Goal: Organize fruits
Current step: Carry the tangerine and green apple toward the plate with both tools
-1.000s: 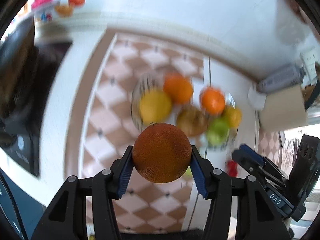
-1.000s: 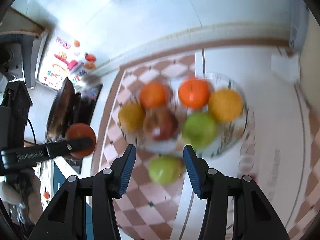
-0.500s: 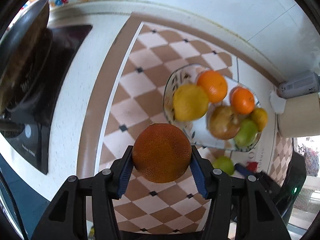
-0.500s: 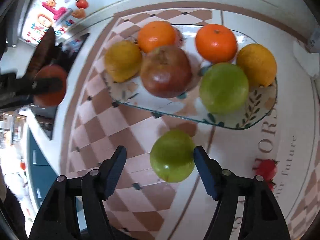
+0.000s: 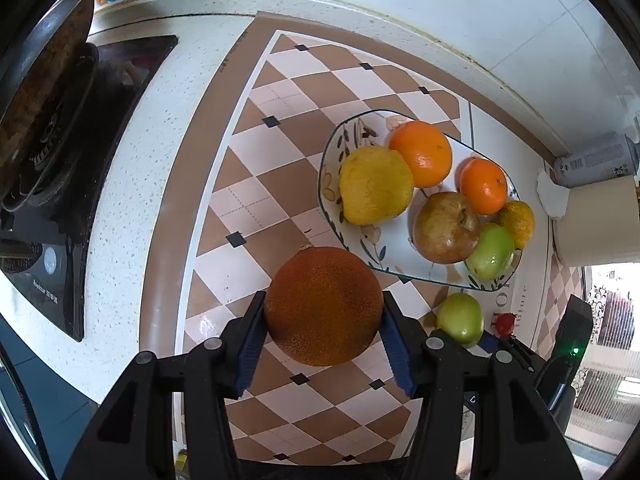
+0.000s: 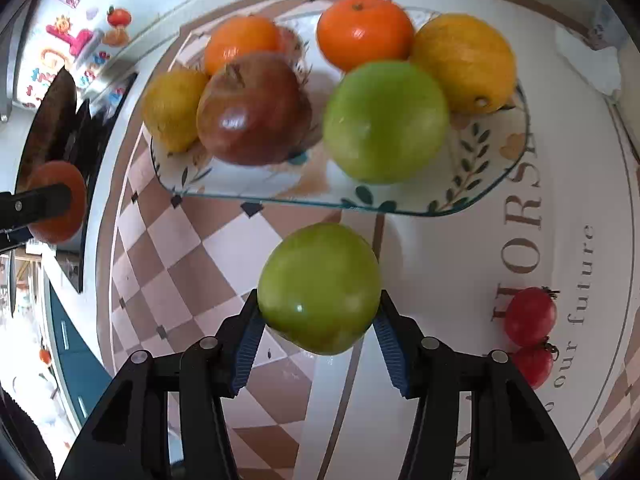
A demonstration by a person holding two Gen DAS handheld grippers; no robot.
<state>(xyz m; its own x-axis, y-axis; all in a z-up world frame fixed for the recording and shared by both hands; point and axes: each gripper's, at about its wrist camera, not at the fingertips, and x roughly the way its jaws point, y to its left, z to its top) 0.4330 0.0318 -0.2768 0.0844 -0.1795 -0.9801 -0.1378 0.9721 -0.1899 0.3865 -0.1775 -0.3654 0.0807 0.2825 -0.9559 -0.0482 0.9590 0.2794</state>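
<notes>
My left gripper (image 5: 323, 336) is shut on a dark, rough orange (image 5: 323, 304), held above the checkered mat to the left of the fruit plate (image 5: 328, 184). The plate holds two bright oranges, a yellow fruit, a brownish apple, a green apple and a small yellow-orange fruit. In front of the plate a second green apple (image 6: 320, 288) rests on the mat. My right gripper (image 6: 318, 320) straddles it, its jaws closing, and both blue pads touch the apple's sides. The left wrist view also shows this apple (image 5: 460, 318).
A black stove with a dark pan (image 5: 40, 120) is at the left. Two small red tomatoes (image 6: 528, 316) lie on the mat to the right of the held apple. A paper roll (image 5: 596, 224) and a can (image 5: 596, 160) stand against the wall behind the plate.
My right gripper dropped down over the green apple, spread wider, then closed onto it. My left gripper sank a little with the orange still in it.
</notes>
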